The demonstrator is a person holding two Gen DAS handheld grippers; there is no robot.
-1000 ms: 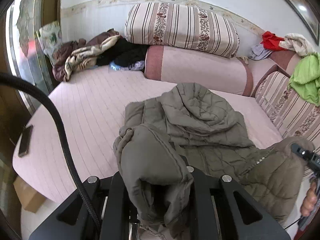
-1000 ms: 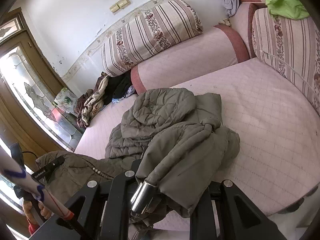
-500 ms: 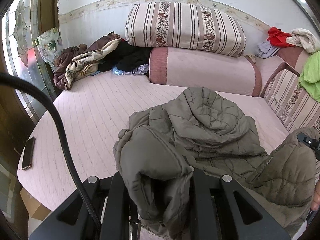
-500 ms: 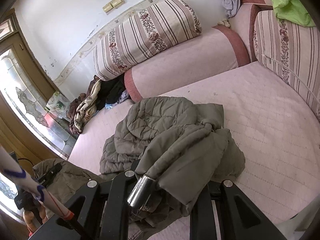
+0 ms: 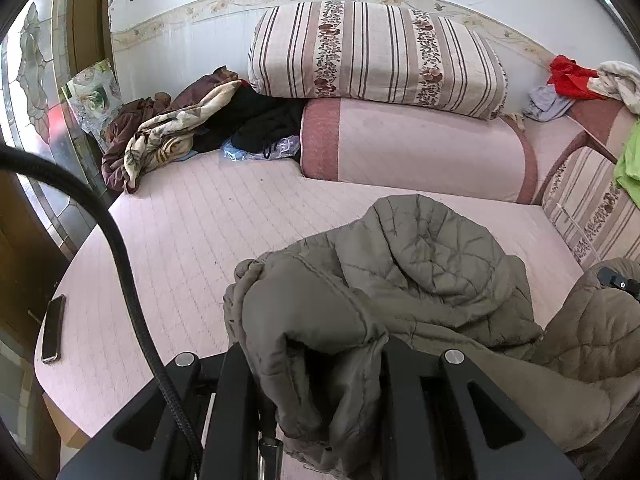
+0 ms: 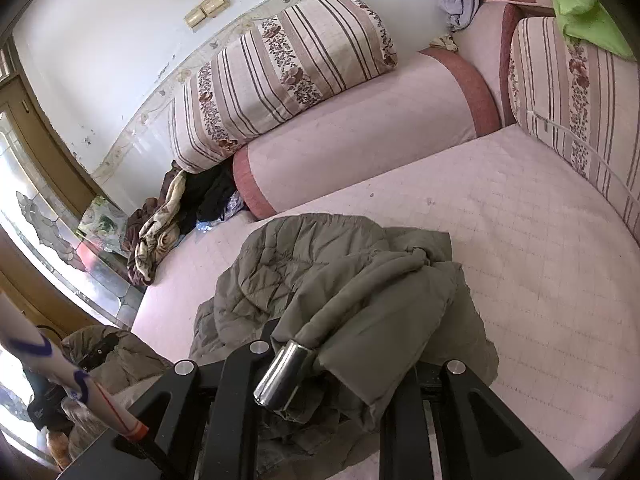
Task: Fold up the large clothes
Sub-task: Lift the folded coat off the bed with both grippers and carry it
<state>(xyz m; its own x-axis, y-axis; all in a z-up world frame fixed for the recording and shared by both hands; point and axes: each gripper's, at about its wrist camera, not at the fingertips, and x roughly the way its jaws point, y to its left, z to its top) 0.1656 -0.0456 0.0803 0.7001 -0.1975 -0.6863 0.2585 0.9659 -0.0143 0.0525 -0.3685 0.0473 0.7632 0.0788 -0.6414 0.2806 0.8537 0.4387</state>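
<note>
In the left wrist view, our left gripper (image 5: 312,364) is clamped on a bunched fold of the olive quilted jacket (image 5: 424,276), which rises between the two fingers at 6 o'clock; the rest of it spreads over the pink quilted bed (image 5: 192,216) toward 3 o'clock. A phone (image 5: 53,329) lies at 9 o'clock by the bed's edge. In the right wrist view, our right gripper (image 6: 320,364) pinches another thick fold of the jacket (image 6: 320,264), beside a shiny metal cylinder (image 6: 282,374), with the jacket heaped on the bed (image 6: 540,240) just ahead at 12 o'clock.
</note>
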